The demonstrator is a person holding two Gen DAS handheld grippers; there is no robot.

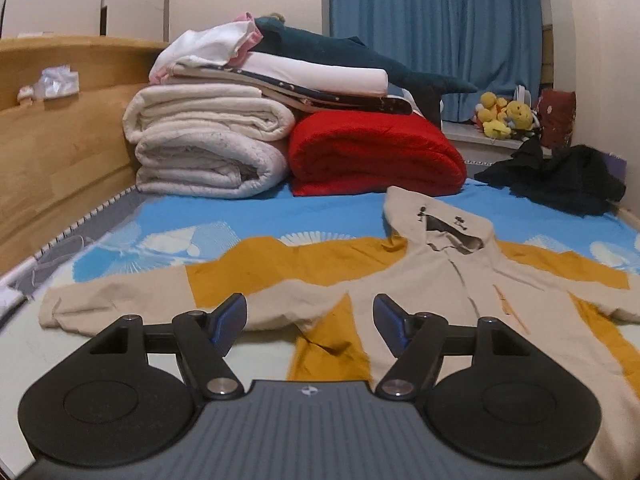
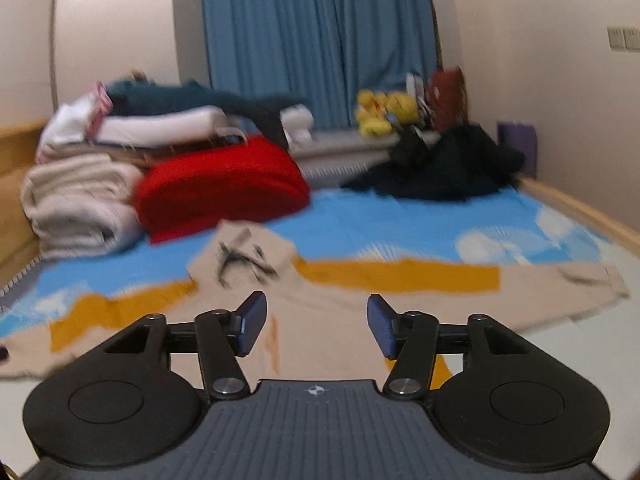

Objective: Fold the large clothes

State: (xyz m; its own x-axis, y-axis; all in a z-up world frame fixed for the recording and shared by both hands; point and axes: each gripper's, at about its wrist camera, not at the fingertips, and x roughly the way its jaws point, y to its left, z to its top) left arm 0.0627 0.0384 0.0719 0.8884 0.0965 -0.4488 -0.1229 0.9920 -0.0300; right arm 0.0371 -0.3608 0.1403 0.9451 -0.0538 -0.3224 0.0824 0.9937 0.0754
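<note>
Jaws apart; jacket [image 1: 420,280] hood-away, sleeves crosswise

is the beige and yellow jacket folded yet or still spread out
Spread out. The jacket lies flat on the bed, both sleeves stretched sideways and the hood laid above the collar. Neither open gripper, left or right, holds it.

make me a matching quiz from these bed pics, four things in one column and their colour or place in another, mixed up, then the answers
Things:
1. jacket
2. folded blanket
3. plush toys
4. crumpled garment

Descriptions:
A. yellow, on the ledge by the blue curtain
B. dark, heaped at the far right of the bed
C. beige and mustard, spread flat with both sleeves out
D. red, beside the stack of white bedding

Pairs: 1-C, 2-D, 3-A, 4-B
</note>
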